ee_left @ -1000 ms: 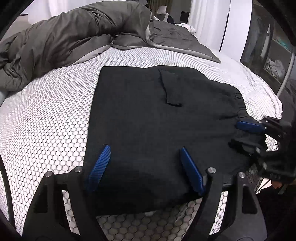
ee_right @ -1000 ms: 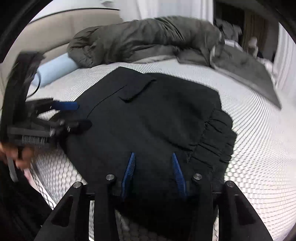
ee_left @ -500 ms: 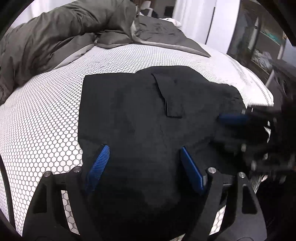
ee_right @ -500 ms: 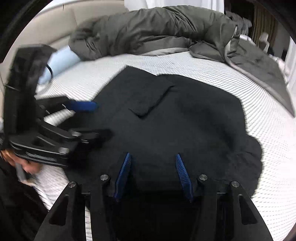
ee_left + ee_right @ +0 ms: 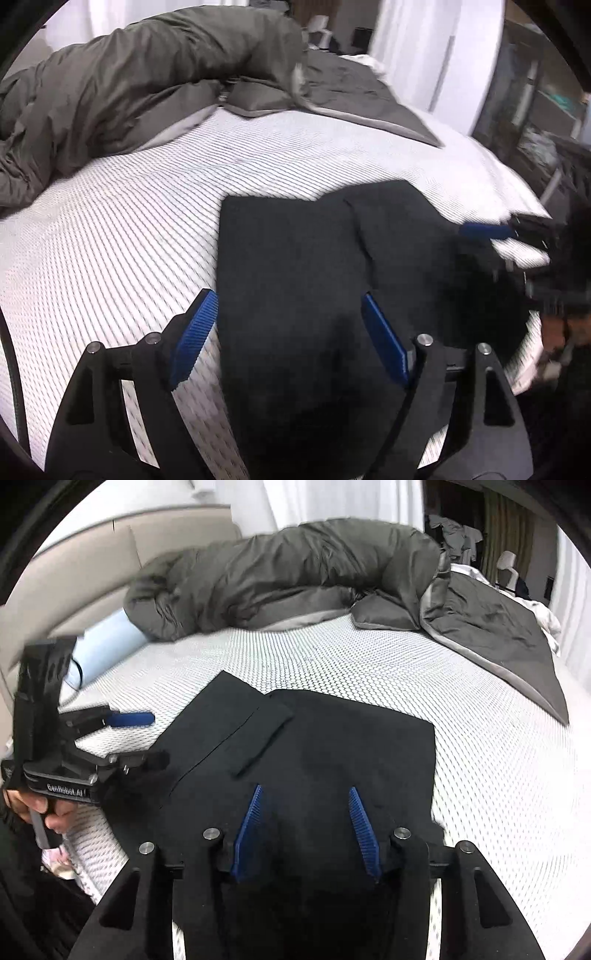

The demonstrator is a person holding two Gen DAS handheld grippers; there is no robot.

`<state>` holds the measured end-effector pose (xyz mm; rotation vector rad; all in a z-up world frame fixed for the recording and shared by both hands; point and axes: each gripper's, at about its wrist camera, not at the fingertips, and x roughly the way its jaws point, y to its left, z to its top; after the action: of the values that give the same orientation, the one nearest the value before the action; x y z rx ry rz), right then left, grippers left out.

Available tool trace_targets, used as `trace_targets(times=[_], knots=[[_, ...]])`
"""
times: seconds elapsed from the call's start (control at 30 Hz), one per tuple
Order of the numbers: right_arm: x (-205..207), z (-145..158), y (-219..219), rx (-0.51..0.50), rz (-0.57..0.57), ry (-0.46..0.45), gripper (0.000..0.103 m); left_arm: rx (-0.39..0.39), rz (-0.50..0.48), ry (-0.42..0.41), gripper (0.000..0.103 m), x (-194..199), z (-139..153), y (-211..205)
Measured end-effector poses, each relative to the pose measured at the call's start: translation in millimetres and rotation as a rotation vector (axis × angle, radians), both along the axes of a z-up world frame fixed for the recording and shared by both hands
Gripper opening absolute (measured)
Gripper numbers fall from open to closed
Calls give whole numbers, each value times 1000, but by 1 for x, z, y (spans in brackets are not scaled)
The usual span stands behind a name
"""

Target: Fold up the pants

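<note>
The black pants (image 5: 317, 760) lie folded at the bed's (image 5: 498, 775) near edge, beneath both hand-held grippers, left (image 5: 291, 343) and right (image 5: 306, 830); both jaws open, holding nothing

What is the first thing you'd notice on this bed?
The black pants, folded into a flat block on the near side of the white honeycomb mattress. Behind them a big grey duvet lies bunched in a long heap, and blue-padded grippers hover at the pants' near edge.
</note>
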<state>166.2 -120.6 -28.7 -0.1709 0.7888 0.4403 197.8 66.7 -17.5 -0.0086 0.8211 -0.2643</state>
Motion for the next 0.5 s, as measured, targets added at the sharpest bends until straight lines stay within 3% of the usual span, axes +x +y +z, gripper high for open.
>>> trace_targets(times=[0.17,0.27,0.3,0.4,0.5], knots=[[27,-35,28,-75,55,130,49,97,-63,85,78,52,-21,-17],[27,-44,10,-159,-5,119,49,21,-34,140,80,63,-37,-1],[28,-42,0,-172,-33,108,44,-7,-20,149,82,64,-39,7],[24,-37,-35,-28,-22,148,42,-47,2,155,82,64,-38,17],[15,-26,-36,-3,5,113,43,-78,18,136,77,61,-22,20]])
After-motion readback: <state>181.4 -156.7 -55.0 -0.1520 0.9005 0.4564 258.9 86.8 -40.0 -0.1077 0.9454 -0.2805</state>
